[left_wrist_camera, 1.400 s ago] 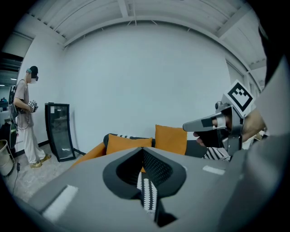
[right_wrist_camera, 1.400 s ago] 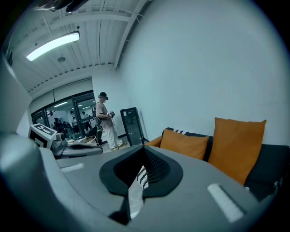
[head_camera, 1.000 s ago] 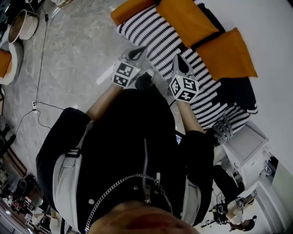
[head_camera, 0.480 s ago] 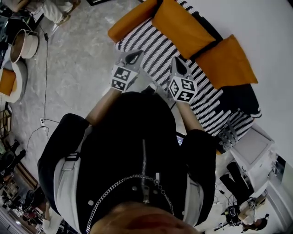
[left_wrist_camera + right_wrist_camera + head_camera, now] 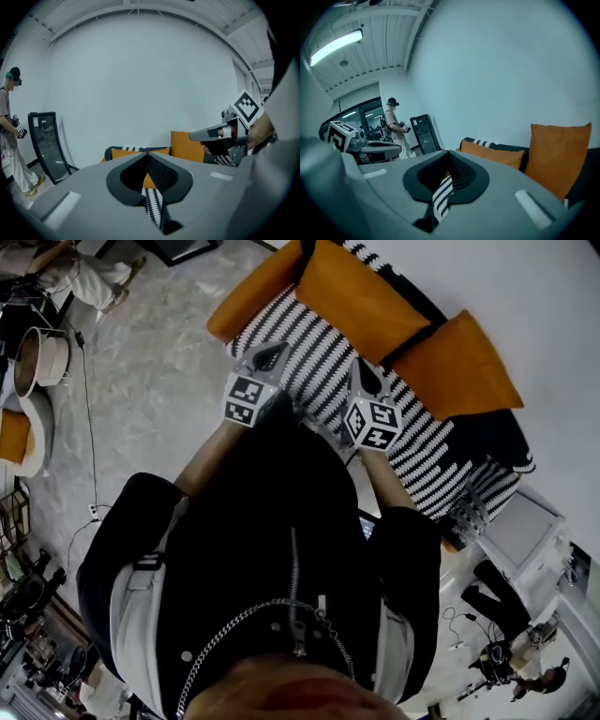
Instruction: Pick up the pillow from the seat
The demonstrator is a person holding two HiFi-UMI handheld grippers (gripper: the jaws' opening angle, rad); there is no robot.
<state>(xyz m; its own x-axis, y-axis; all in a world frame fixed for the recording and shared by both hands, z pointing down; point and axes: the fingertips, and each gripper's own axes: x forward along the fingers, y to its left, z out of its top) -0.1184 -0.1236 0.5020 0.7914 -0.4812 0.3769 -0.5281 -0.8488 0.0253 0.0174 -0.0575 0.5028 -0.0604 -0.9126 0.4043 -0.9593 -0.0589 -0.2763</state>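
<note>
Orange pillow (image 5: 361, 296) on striped seat (image 5: 319, 357), just beyond right hand-held gripper (image 5: 362, 371)

A pale grey marbled floor (image 5: 159, 381) spreads across the left of the head view, with a thin black cable (image 5: 87, 399) running along it. By the left edge sit a round beige tub (image 5: 42, 357) and, below it, a round white holder with an orange top (image 5: 14, 432). A plain white wall (image 5: 544, 324) fills the upper right, and a white box-like cabinet (image 5: 516, 526) stands at the lower right. In the left gripper view, a person in pale trousers (image 5: 11, 140) stands near a black-framed glass panel (image 5: 47, 145) set by the wall. A lit ceiling strip lamp (image 5: 335, 44) shows in the right gripper view.
</note>
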